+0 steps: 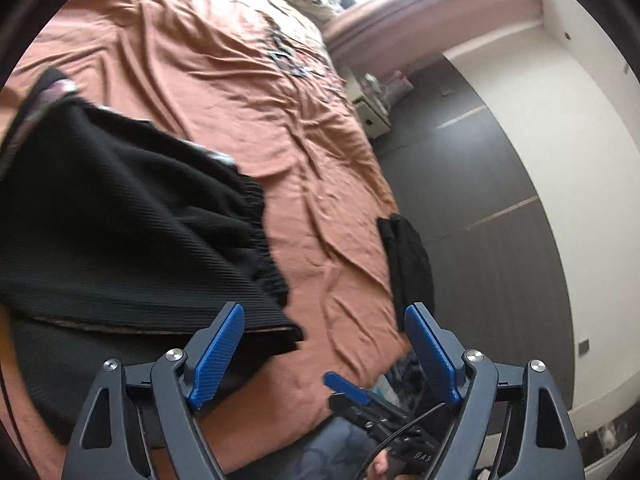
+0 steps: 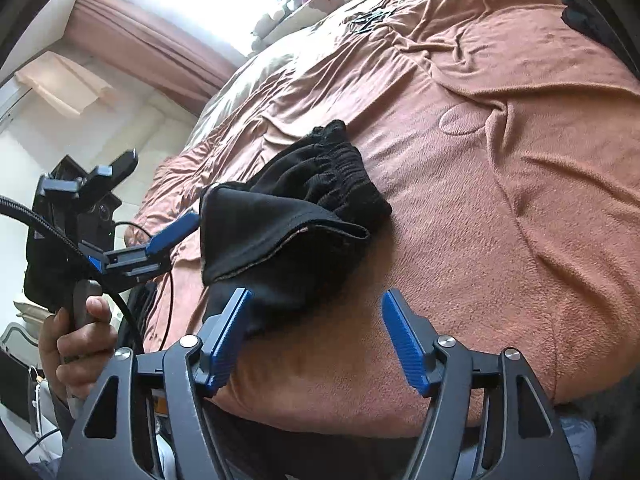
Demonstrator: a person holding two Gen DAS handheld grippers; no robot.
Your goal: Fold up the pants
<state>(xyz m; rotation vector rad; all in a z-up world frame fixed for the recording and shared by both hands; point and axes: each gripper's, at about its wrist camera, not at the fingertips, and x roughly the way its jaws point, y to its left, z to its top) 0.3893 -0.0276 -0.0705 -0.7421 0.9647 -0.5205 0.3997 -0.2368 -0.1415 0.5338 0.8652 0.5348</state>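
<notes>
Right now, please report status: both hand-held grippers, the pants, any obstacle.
Left hand-held gripper open, empty. Right hand-held gripper open, empty. Black pants folded on brown bedspread, waistband away from grippers. Nothing blocking; second dark garment at bed edge.

We look along our right hand-held gripper (image 2: 316, 336), its blue pads standing apart with nothing pressed between them. Just beyond, toward eleven o'clock, the black pants (image 2: 292, 216) lie bunched on the rust-brown bed (image 2: 500, 168), elastic waistband at the far end, one hem folded over. At nine o'clock our left hand-held gripper (image 2: 160, 240) hovers beside the pants, gripped by a hand (image 2: 76, 344) at eight o'clock.
</notes>
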